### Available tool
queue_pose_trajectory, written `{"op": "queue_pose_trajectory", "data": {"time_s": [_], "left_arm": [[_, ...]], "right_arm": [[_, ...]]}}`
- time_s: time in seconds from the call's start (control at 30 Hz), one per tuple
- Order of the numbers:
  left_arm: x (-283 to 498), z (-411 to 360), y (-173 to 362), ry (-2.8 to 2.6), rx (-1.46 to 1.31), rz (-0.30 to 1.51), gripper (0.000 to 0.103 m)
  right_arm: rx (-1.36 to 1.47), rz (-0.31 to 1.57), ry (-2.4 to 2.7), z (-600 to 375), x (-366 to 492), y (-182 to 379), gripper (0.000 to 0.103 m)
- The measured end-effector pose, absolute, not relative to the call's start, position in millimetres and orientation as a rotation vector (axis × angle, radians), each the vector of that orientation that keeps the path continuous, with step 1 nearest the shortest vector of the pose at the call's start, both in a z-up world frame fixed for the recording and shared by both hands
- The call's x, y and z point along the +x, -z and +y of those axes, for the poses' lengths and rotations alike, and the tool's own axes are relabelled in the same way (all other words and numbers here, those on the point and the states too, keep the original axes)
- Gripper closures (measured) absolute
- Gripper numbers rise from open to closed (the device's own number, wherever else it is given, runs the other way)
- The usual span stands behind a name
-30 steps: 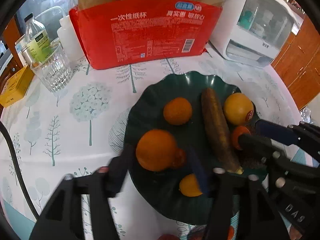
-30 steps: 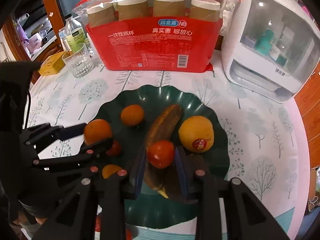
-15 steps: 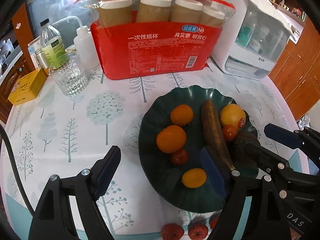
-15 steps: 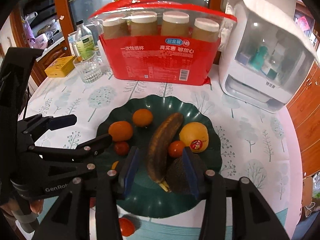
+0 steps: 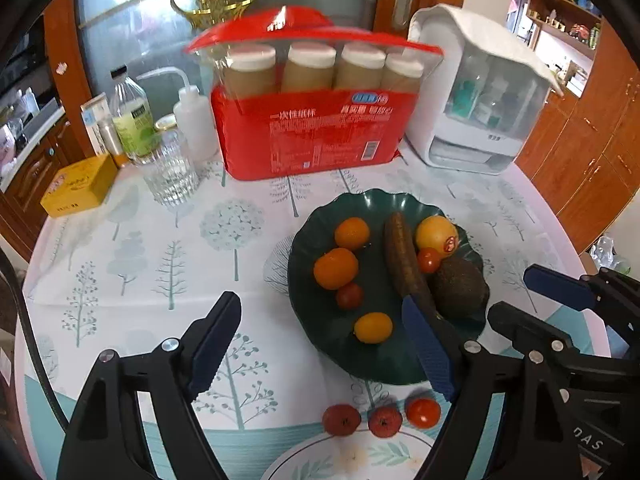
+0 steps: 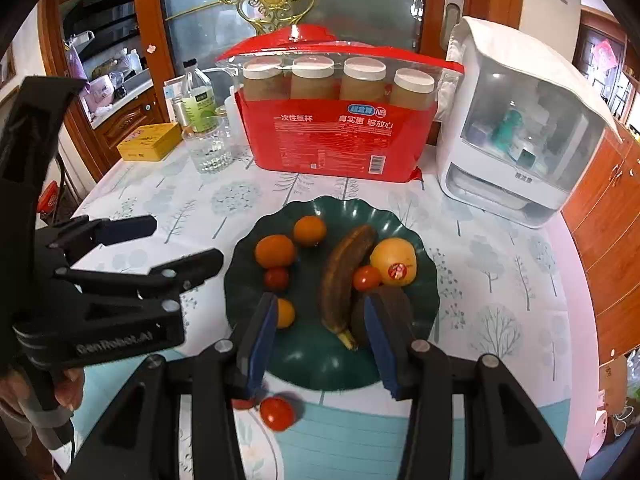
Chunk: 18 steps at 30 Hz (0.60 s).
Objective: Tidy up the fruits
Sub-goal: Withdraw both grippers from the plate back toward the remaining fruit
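A dark green scalloped plate holds a brown banana, an avocado, a yellow orange with a sticker, small oranges and cherry tomatoes. Three small red fruits lie on the cloth in front of the plate. My left gripper is open and empty above the plate's near left edge. My right gripper is open and empty above the plate's near side.
A red pack of paper cups stands behind the plate, a white cabinet at back right. A glass, bottles and a yellow box stand at back left. A white patterned plate lies at the near edge.
Both grippers have opened and drawn back from the plate. The right gripper let go of a cherry tomato, which now lies between the banana and the stickered orange.
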<state>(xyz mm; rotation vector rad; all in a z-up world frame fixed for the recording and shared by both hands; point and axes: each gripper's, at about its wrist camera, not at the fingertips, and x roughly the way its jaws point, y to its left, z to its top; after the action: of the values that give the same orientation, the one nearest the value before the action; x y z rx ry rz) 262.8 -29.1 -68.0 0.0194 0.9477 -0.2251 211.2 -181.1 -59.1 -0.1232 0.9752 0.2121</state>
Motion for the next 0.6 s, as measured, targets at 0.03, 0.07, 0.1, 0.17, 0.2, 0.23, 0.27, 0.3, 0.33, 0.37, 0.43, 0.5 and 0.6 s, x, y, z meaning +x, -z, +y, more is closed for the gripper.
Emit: {"op": "queue_pose_trajectory", "data": {"time_s": [0.03,0.07,0.1,0.17,0.2,0.23,0.27,0.3,0.33,0.37,0.43,0.5,0.6], "left_arm": [[257.0,-28.0,65.0,0.226,0.025,0.939,0.02],[253.8,-27.3,63.3,0.227,0.027,0.934,0.02],[249.2,-26.2,61.7,0.23,0.03,0.928,0.02],[239.0,-24.2,60.6,0.23,0.041,0.919,0.02],[235.4,-23.2,61.2,0.232,0.045,0.916,0.02],[229.8,-23.0,62.9,0.232,0.055,0.913,0.02],[225.8,-22.6,64.7,0.234,0.059,0.912,0.02],[222.4,-22.1,66.5,0.238,0.061,0.913,0.02],[218.1,-21.8,69.7,0.243,0.063,0.916,0.02],[214.4,-21.8,73.0,0.246,0.066,0.918,0.02],[206.5,-22.0,81.5,0.254,0.077,0.922,0.02],[198.8,-23.0,92.5,0.26,0.094,0.93,0.02],[191.9,-24.7,107.9,0.272,0.108,0.951,0.02]], "right_arm": [[-0.12,0.975,-0.215,-181.4,207.6,58.1,0.057],[-0.115,0.975,-0.222,-182.1,202.2,57.3,0.057],[-0.114,0.976,-0.226,-182.1,198.6,57.0,0.057],[-0.111,0.982,-0.234,-183.2,190.6,58.4,0.057],[-0.108,0.988,-0.238,-183.4,186.4,60.3,0.057],[-0.107,0.992,-0.24,-183.9,183.1,62.4,0.057],[-0.106,0.996,-0.242,-184.4,180.5,64.5,0.057],[-0.105,1.003,-0.244,-184.8,177.0,67.7,0.057],[-0.106,1.009,-0.244,-185.1,173.6,71.0,0.057],[-0.105,1.014,-0.245,-185.5,171.2,73.8,0.057],[-0.097,1.029,-0.252,-186.0,165.2,81.6,0.057],[-0.091,1.041,-0.257,-186.2,160.0,89.1,0.057],[-0.084,1.062,-0.257,-185.5,152.2,101.7,0.057]]}}
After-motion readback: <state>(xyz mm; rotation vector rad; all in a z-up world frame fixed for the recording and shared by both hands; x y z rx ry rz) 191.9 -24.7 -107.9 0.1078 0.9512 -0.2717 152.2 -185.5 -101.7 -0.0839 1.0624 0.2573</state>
